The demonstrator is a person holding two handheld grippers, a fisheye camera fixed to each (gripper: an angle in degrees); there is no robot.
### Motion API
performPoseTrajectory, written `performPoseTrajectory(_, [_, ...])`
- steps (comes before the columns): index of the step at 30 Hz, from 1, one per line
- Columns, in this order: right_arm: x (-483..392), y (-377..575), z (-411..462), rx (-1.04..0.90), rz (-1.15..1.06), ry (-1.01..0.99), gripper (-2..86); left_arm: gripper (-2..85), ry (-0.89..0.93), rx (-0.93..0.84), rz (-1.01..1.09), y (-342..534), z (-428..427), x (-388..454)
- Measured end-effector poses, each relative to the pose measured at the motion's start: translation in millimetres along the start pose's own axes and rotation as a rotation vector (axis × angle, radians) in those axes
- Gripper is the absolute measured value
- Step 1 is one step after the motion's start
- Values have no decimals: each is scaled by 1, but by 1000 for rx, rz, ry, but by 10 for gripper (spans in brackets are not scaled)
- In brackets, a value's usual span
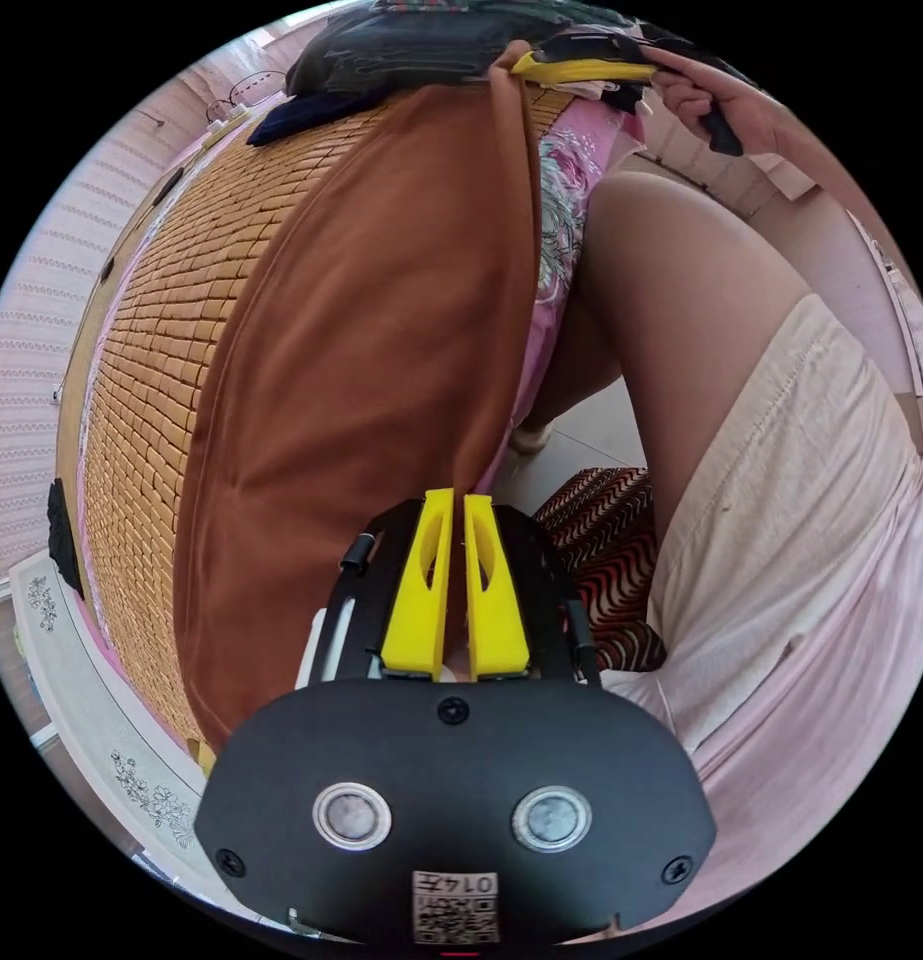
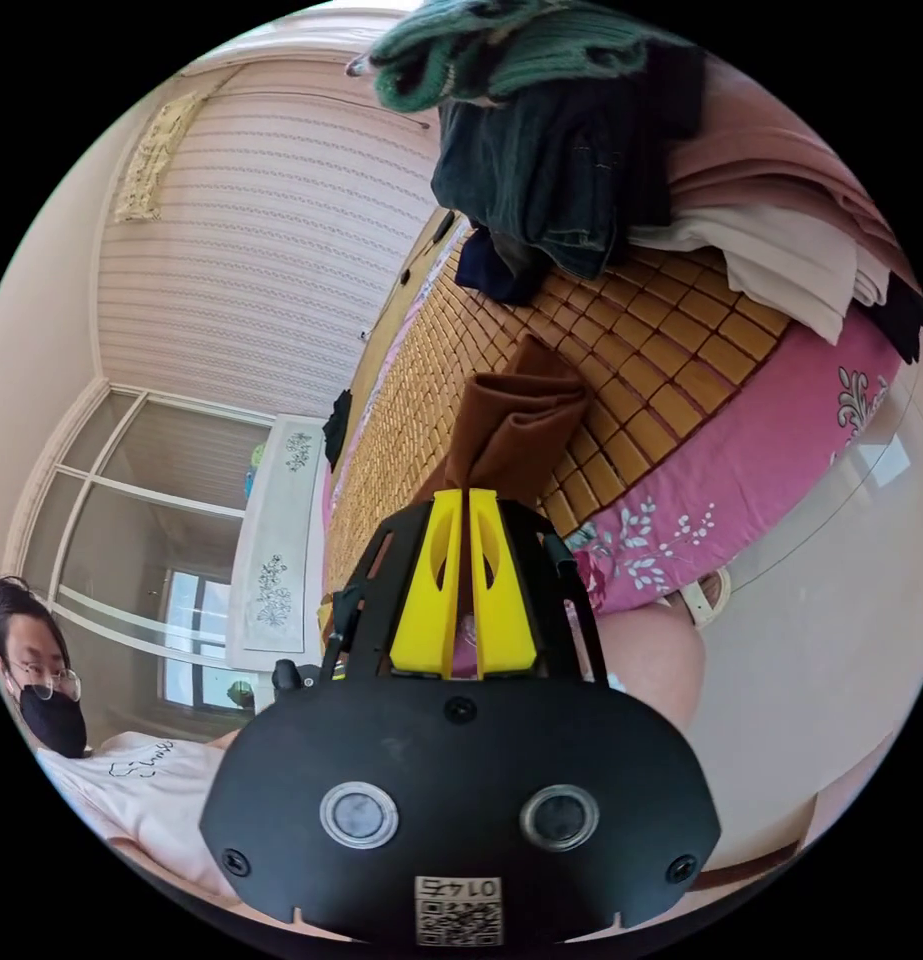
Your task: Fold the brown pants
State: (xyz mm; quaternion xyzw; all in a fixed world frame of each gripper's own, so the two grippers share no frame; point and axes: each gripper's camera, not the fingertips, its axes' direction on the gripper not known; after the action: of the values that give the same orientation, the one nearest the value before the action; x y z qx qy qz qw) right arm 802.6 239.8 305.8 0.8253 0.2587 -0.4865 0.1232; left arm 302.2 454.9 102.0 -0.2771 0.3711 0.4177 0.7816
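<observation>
The brown pants lie stretched along the near edge of a bed, on a bamboo mat that covers a pink floral sheet. In the left gripper view, the left gripper has its yellow fingers drawn together at the near end of the pants, clamped on the cloth edge. At the far end of the pants, the right gripper shows in a hand, its yellow fingers closed on the other end of the fabric.

In the right gripper view, the right gripper has its fingers together, pinching a bunched, folded end of the pants, which rises a little off the mat. A pile of clothes, dark green, black, pink and cream, sits on the bed's far right part. The sheet hangs over the bed's side above a pale floor.

A person's bare leg and light shorts stand just beside the bed, near a patterned rug.
</observation>
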Motion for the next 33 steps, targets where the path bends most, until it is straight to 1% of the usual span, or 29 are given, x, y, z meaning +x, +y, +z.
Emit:
performPoseTrajectory(2, [-4,-6,-6,47,-9,-87,3,-7,2,26,-5,7,-14,-5])
performPoseTrajectory(8, [-32,-33,-28,167,-56,-246,1,-6,-43,145,32,21,-69,-20])
performPoseTrajectory(12, [-75,-57,-56,251,-140,-286,1,-5,3,294,56,14,-108,-32])
performPoseTrajectory(15, [-140,-78,-84,311,-286,-232,0,0,71,405,46,-4,-128,-35])
performPoseTrajectory(17, [-210,-88,-87,302,-454,-238,0,6,154,461,0,-15,-136,-42])
performPoseTrajectory(18, [-229,-89,-84,286,-497,-236,0,9,235,487,-44,-18,-140,-50])
performPoseTrajectory(19, [-267,-89,-72,237,-578,-226,0,13,313,505,-85,-15,-144,-59])
performPoseTrajectory(20, [-305,-84,-54,184,-664,-219,0,14,343,517,-100,-12,-147,-64])
performPoseTrajectory(22, [-358,-70,-16,80,-787,-239,0,21,401,594,-161,23,-163,-87])
performPoseTrajectory(24, [-407,-49,32,-35,-887,-289,0,29,382,627,-231,66,-175,-106])
performPoseTrajectory(26, [-465,-5,108,-244,-1003,-374,1,38,343,622,-332,117,-184,-125])
performPoseTrajectory(27, [-477,9,129,-301,-1026,-389,1,39,312,607,-424,154,-187,-136])
performPoseTrajectory(28, [-497,40,171,-431,-1065,-403,2,40,287,576,-545,194,-189,-146])
performPoseTrajectory(29, [-509,75,214,-592,-1084,-397,2,41,279,559,-607,214,-189,-151])
performPoseTrajectory(30, [-511,93,237,-678,-1085,-379,2,43,268,525,-730,253,-188,-158])
performPoseTrajectory(31, [-510,131,279,-846,-1084,-306,2,45,251,487,-845,289,-186,-162])
performPoseTrajectory(32, [-505,166,312,-977,-1096,-193,1,45,238,469,-891,305,-186,-163])
performPoseTrajectory(33, [-502,181,323,-1012,-1109,-134,0,47,208,433,-977,332,-184,-163])
